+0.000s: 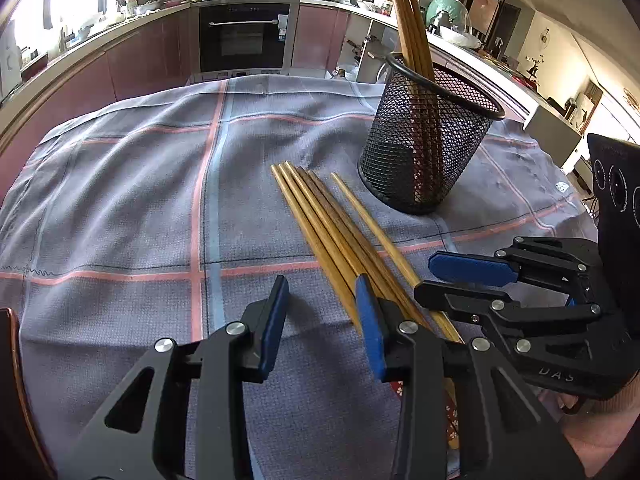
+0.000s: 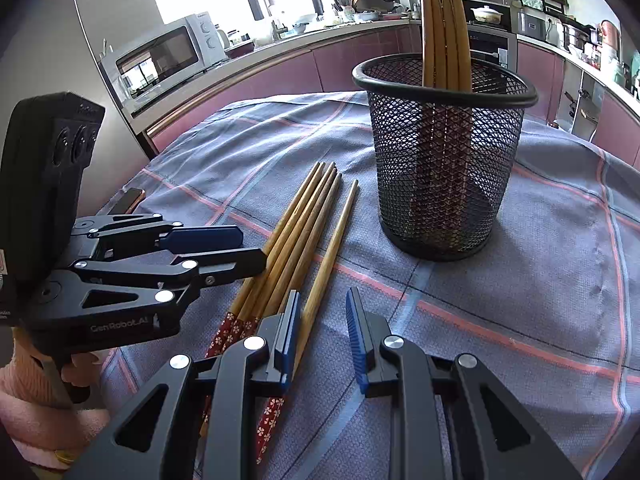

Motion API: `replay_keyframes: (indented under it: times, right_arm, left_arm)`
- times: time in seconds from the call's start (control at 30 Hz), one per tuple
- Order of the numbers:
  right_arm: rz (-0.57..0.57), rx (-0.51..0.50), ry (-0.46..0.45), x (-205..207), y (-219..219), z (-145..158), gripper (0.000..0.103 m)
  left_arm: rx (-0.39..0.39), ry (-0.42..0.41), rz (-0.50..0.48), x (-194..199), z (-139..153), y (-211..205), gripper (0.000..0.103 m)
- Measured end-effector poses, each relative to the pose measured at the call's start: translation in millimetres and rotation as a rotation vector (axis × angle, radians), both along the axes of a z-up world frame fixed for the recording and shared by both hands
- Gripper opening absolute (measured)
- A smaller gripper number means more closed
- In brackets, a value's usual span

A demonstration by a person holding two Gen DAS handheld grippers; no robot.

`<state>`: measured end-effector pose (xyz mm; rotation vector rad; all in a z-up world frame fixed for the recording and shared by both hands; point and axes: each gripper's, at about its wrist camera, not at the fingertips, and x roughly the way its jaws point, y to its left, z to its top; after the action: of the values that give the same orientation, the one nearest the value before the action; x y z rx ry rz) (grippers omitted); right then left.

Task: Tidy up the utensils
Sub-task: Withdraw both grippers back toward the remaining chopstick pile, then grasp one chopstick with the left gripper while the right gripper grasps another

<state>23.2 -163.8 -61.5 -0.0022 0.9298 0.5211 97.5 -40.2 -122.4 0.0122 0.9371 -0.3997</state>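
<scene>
Kitchen table: plaid cloth (image 1: pixel 120 208) covers it.
Mesh holder (image 2: pixel 444 168): upright at 12 o'clock, chopsticks inside.
Loose chopsticks (image 2: pixel 304 232): flat, beside both tongs.
Left gripper (image 1: pixel 322 320): jaws apart, empty.
Right gripper (image 2: pixel 322 332): jaws apart, empty.

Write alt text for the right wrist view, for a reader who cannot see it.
Six wooden chopsticks lie on a checked tablecloth beside a black mesh holder that already holds several upright. Both tongs, right and left, hover open and empty over their patterned ends.
</scene>
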Motion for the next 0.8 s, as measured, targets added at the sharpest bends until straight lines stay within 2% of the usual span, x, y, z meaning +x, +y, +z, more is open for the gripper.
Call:
replay_keyframes:
  times: [0.17,0.37,0.57,0.7,0.8]
  right_arm:
    - [0.000,0.000,0.001,0.4,-0.4,0.3,0.022]
    - [0.000,0.000,0.001,2.2,0.1,0.6,0.022]
    - [0.001,-0.005,0.001,3.0,-1.5,1.1,0.022]
    - [-0.002,-0.010,0.000,5.7,0.8,1.3,0.022]
    - [-0.010,-0.015,-0.005,10.5,2.9,1.4,0.022]
  left_arm:
    - [-0.001,0.004,-0.001,6.5,0.1,-3.0,0.032]
    - [-0.019,0.025,-0.032,4.2,-0.9,-0.3,0.012]
    - [-0.023,0.036,-0.057,-2.0,-2.0,6.2,0.011]
    - [-0.010,0.030,-0.044,-1.0,-1.0,10.5,0.018]
    - [-0.003,0.034,-0.026,6.2,-1.4,10.4,0.018]
